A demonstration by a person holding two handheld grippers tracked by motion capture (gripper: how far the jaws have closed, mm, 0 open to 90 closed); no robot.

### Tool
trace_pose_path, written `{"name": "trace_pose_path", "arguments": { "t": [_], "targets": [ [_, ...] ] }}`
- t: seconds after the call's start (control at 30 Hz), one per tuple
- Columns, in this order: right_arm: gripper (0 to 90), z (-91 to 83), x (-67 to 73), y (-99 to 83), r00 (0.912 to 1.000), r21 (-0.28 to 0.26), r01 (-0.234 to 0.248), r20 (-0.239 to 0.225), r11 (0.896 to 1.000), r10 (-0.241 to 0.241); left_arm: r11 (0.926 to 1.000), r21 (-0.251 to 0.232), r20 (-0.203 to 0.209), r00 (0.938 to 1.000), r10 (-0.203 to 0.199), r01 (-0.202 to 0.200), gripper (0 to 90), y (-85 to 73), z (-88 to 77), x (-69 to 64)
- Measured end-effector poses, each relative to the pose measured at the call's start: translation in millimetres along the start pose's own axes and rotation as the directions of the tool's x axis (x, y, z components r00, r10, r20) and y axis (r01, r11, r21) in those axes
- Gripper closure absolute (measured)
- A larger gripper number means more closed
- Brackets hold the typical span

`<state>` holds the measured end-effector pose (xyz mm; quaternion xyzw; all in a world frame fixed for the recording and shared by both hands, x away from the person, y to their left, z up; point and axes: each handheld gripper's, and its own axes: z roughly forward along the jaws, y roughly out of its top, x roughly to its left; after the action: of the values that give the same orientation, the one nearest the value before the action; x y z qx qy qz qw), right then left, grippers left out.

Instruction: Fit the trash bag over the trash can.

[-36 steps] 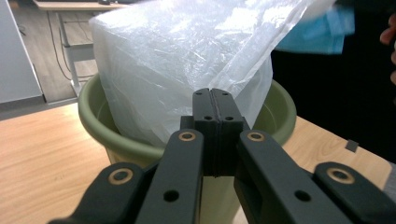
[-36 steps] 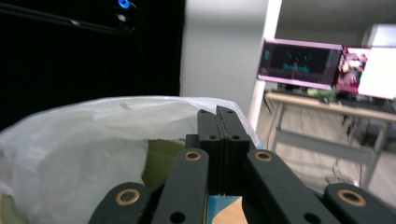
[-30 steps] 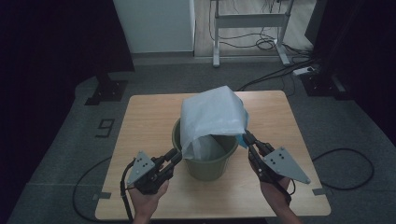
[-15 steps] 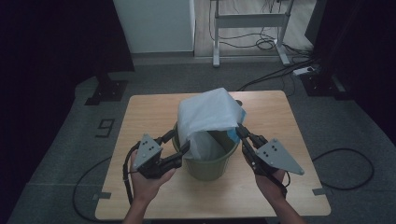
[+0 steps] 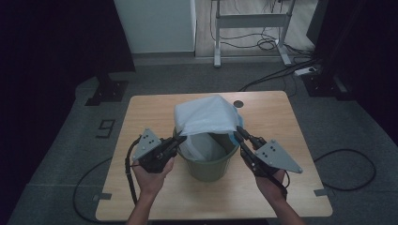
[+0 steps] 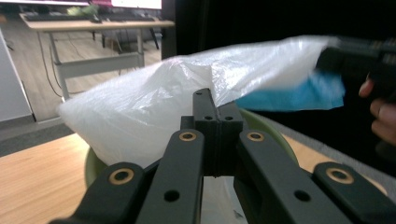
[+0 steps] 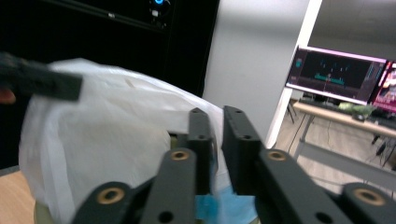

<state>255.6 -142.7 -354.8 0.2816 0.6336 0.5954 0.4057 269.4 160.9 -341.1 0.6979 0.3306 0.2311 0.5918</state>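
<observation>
A green bin stands in the middle of the wooden table. A translucent white plastic bag with a blue part is draped over its far rim and stands up above it. My left gripper meets the bag's lower left edge; its jaws have just closed together and look shut on the film. At the bin's right rim my right gripper has jaws that have just been opening; a narrow gap shows, with bag and blue part low between them.
A small dark disc lies on the table behind the bin. Beyond the table are a white cabinet, a desk frame and floor cables. A "9" mark is on the floor at left.
My left gripper has risen from beside the bin's wall to the bag's left edge, opened on the way and shut there. The right gripper stayed at the right rim, its jaws parting slightly.
</observation>
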Motion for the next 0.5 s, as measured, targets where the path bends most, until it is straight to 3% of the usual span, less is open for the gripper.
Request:
{"name": "trace_pose_path", "arguments": {
  "t": [0.13,0.3,0.5],
  "targets": [
    [59.3,-1.0,2.2,-14.0,0.9995,0.050,-0.031,0.000,0.998,0.031,0.9988,-0.029,-0.009,0.9992,-0.039,0.039,90.0,-2.6,-8.0,6.0],
    [44.8,-5.6,8.3,-35.2,0.9968,0.091,-0.069,0.047,0.994,0.065,0.9971,-0.025,0.004,0.9974,-0.072,0.072,90.0,-6.5,-13.0,11.5],
    [44.8,-9.2,10.1,-56.4,0.9919,0.118,-0.118,0.062,0.986,0.111,0.9942,-0.045,-0.002,0.9952,-0.098,0.098,90.0,-8.9,-22.8,16.4]
  ]
}}
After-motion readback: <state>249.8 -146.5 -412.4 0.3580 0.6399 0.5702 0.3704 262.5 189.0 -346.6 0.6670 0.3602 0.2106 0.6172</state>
